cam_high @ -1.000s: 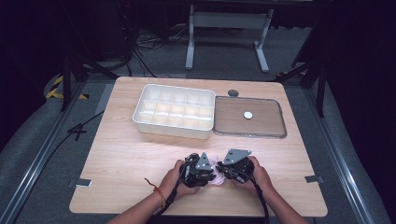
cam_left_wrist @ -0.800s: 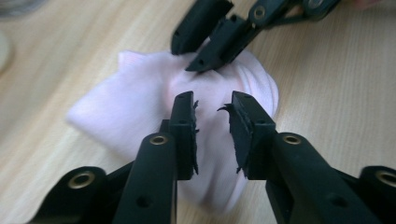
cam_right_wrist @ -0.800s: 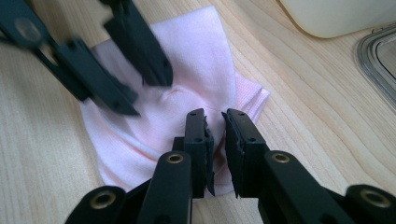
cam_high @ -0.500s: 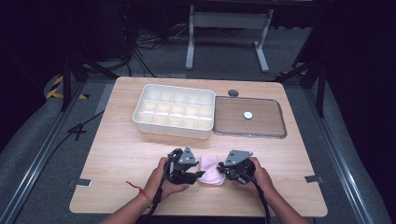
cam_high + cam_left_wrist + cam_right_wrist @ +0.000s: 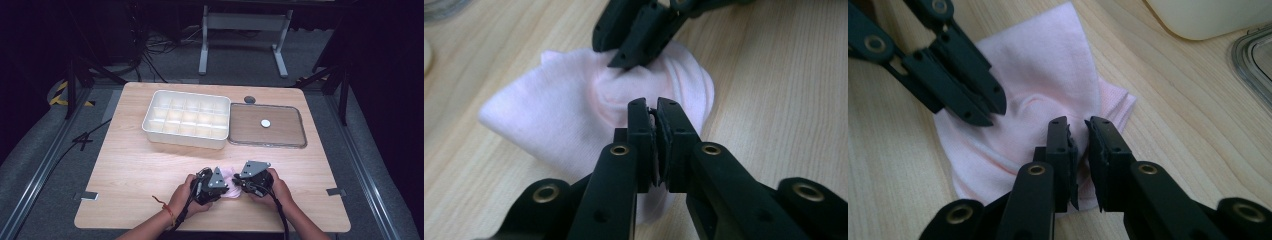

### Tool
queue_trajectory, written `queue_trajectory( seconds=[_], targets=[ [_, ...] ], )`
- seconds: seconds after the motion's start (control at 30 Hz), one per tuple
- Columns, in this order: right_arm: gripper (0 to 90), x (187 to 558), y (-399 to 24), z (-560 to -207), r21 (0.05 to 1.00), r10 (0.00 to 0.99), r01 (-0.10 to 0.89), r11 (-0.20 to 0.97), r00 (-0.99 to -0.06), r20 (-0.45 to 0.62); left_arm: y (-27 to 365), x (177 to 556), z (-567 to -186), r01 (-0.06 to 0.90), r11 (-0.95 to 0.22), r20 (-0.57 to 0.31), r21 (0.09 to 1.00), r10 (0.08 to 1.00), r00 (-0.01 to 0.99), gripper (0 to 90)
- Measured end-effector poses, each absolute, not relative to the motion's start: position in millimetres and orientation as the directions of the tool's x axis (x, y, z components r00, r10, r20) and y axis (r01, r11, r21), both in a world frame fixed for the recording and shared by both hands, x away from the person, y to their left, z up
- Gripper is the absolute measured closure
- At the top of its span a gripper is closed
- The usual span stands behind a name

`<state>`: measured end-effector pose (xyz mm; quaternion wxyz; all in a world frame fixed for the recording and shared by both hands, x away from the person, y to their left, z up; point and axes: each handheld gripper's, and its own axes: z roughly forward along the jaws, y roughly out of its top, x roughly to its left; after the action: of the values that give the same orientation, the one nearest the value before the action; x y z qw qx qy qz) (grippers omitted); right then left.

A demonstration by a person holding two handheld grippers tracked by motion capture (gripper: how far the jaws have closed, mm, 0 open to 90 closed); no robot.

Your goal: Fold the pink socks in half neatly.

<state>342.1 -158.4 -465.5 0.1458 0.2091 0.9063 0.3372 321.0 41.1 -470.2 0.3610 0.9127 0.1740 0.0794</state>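
Lying near the front edge of the wooden table (image 5: 130, 165), a pale pink cloth (image 5: 231, 176) sits bunched between the two hands, w/ both grippers down on it. Left gripper (image 5: 653, 106): jaws have just been closing and now stand pressed together, w/ a small pinch of the pink fabric caught at the tips in the left gripper view; cloth puckers into folds right in front of them. Right gripper (image 5: 1078, 125): jaws nearly together, a narrow gap at the tips, pinching a fold of the cloth at its near edge in the right gripper view. Each gripper view also has the other gripper's black jaws on the far side of the cloth, tips on the fabric. In the high view the left gripper (image 5: 210, 184) and right gripper (image 5: 252, 179) are close together, facing each other across the cloth, hands wrapped round them. Further back on the table, well apart from the cloth: a white compartment tray (image 5: 186, 120), and just beside it to the right a flat clear lid (image 5: 267, 125) w/ a small white disc on it.
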Motion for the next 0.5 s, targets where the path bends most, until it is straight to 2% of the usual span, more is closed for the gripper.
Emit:
queue_trajectory(
  seconds=[0.23,0.43,0.5],
  targets=[
    [85.9,338.3,-153.8,-454.2,0.735,0.476,0.258,0.628,-0.874,-0.100,42.9,322.1,-471.6,0.265,-0.672,0.009,0.691,0.375,0.927,85.3],
    [87.7,336.2,-145.9,-466.0,0.690,0.438,0.253,0.678,-0.893,-0.103,43.9,321.8,-471.6,0.264,-0.679,0.010,0.685,0.371,0.928,85.9],
    [87.9,334.3,-146.4,-465.1,0.663,0.424,0.216,0.717,-0.890,-0.168,43.7,321.7,-471.4,0.258,-0.683,0.016,0.683,0.367,0.930,86.2]
  ],
)
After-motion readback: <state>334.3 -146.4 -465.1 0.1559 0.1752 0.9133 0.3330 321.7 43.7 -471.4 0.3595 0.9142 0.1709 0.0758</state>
